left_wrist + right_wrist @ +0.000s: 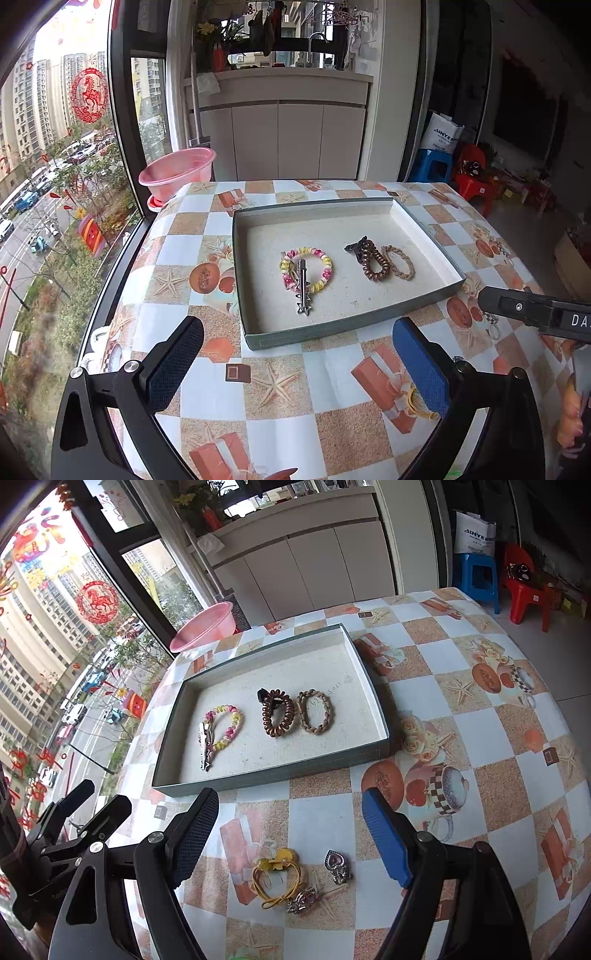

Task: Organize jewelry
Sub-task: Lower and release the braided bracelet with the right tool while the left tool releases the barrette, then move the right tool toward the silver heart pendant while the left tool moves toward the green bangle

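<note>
A bright room beside a tall window (55, 147), with pale cabinets (280, 140) at the back and a tabletop (280, 398) covered in a checkered cloth printed with starfish and gift boxes. A pink basin (177, 171) sits at the tabletop's far left corner, by the window.

A shallow grey-green tray (258, 338) lies on the tabletop, its long side running left to right, with low walls and a pale floor. Inside on the left lies a pink and yellow beaded bracelet (327, 266). A silver hair clip (303, 288) lies across its near side, long axis pointing from the tray's back toward its front wall, partly inside the ring. To the right are a brown spiral hair tie (371, 262) with a dark clip at its far end, and touching it a tan braided hair tie (400, 262). The tray's far half and right end are bare.

In the right wrist view, more pieces lie on the cloth in front of the tray, well apart from it: a yellow elastic hair tie (275, 880), a purple-stoned clip (303, 901) touching it, and a heart-shaped clip (336, 866) just to the right.

The left gripper (295, 369) hangs over the cloth short of the tray's front wall, jaws spread wide with nothing between them. The right gripper (290, 834) hangs above the loose pieces, jaws also apart and holding nothing.
</note>
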